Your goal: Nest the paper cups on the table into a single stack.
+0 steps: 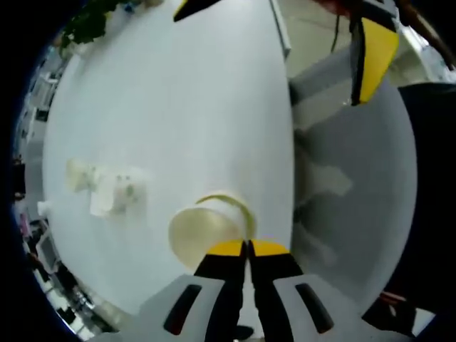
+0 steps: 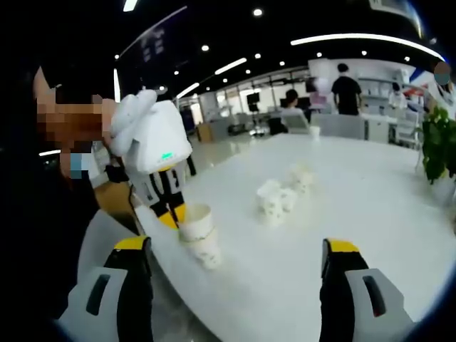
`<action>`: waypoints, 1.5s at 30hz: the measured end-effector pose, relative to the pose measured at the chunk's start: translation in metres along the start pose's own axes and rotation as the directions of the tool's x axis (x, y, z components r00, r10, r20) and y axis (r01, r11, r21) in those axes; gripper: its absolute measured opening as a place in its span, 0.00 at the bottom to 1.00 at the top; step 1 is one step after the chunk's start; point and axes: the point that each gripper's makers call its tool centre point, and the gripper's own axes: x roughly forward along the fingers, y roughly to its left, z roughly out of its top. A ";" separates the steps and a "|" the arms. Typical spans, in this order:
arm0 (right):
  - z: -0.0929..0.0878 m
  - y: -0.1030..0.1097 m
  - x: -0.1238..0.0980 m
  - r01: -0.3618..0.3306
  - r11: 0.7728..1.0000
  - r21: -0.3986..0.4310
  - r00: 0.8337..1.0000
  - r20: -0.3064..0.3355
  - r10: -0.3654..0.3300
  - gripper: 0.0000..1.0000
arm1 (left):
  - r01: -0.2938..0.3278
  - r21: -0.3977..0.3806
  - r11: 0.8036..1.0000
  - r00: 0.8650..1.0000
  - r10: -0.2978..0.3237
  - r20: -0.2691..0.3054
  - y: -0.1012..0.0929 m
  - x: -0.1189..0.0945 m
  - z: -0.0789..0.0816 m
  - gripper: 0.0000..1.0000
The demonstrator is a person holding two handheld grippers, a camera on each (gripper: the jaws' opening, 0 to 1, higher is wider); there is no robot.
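Tabletop edge: the white tabletop (image 2: 370,214) ends just behind the held cups in the right gripper view; in the left gripper view its edge runs down the right, with grey floor beyond.
Open room: a wide bare stretch of tabletop lies between the held cups and the loose cups, and more beyond them toward the far end.
Left gripper (image 1: 247,249): jaws together, pinching the rim of the top paper cup (image 1: 206,231); in the right gripper view it (image 2: 169,214) comes in from the left, held by a white-gloved hand (image 2: 132,117).
Held cups: in the right gripper view, the pinched cup (image 2: 196,222) sits nested in a second cup (image 2: 206,249), near the tabletop's near-left edge; whether the lower cup touches the tabletop is hard to tell.
Cup contents: the top cup's mouth looks empty inside.
Loose cups: a cluster of paper cups (image 2: 276,199) stands mid-tabletop, with more (image 2: 303,176) just beyond; their exact number is blurred.
Right gripper (image 2: 235,249): jaws wide apart, holding nothing, over the near tabletop edge.
Far corner: a green plant (image 2: 436,146) at the right edge.
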 end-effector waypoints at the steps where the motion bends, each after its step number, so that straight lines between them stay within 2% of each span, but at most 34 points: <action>1: 0.000 0.001 0.000 0.000 1.000 0.001 1.000 0.001 0.000 0.98 | 0.000 -0.002 1.000 1.000 0.000 0.001 0.000 0.002 0.000 0.00; 13: -0.003 -0.001 0.001 0.000 1.000 0.005 1.000 -0.004 0.000 0.97 | 0.000 -0.015 1.000 1.000 0.000 -0.006 -0.003 0.014 -0.002 0.01; 20: -0.003 -0.001 0.002 0.001 1.000 0.009 1.000 -0.003 -0.001 0.97 | -0.005 -0.039 0.999 1.000 0.005 0.022 -0.002 0.016 0.000 0.01; 22: -0.003 -0.002 0.002 0.001 1.000 0.008 1.000 -0.003 -0.001 0.97 | -0.009 -0.050 0.999 0.999 0.011 0.041 0.000 0.015 0.001 0.03; 24: -0.004 -0.001 0.002 0.000 1.000 0.010 1.000 -0.004 0.000 0.97 | -0.014 -0.062 0.998 0.997 0.019 0.069 0.002 0.012 0.004 0.08; 31: -0.002 -0.001 0.003 0.003 1.000 0.007 1.000 -0.002 -0.003 0.97 | -0.004 -0.080 0.997 0.984 0.019 0.179 0.000 0.001 0.014 0.19; 35: 0.002 -0.004 0.003 0.007 1.000 0.002 1.000 0.003 -0.007 0.97 | 0.063 -0.136 0.989 0.957 -0.022 0.289 -0.006 -0.010 0.021 0.31; 36: 0.004 -0.005 0.003 0.010 1.000 -0.001 1.000 0.003 -0.010 0.97 | 0.065 -0.134 0.989 0.950 -0.020 0.313 -0.006 -0.014 0.021 0.35; 38: 0.005 -0.006 0.003 0.015 1.000 -0.004 1.000 0.006 -0.015 0.97 | 0.037 -0.161 0.986 0.928 0.026 0.372 0.002 -0.022 0.021 0.38; 40: 0.007 -0.008 0.003 0.019 1.000 -0.005 1.000 0.010 -0.019 0.97 | 0.036 -0.196 0.980 0.902 0.053 0.429 0.007 -0.030 0.019 0.42; 41: 0.009 -0.009 0.004 0.022 1.000 -0.006 1.000 0.012 -0.022 0.97 | 0.037 -0.224 0.974 0.883 0.073 0.463 0.010 -0.035 0.017 0.48; 43: 0.011 -0.010 0.004 0.026 1.000 -0.010 1.000 0.014 -0.026 0.98 | 0.032 -0.247 0.969 0.855 0.101 0.509 0.016 -0.042 0.014 0.54; 44: 0.012 -0.011 0.005 0.029 1.000 -0.012 0.999 0.014 -0.028 0.98 | 0.013 -0.271 0.962 0.832 0.140 0.537 0.023 -0.048 0.011 0.57; 45: 0.013 -0.012 0.005 0.031 0.999 -0.015 0.999 0.016 -0.031 0.98 | -0.016 -0.304 0.953 0.803 0.193 0.563 0.031 -0.054 0.008 0.60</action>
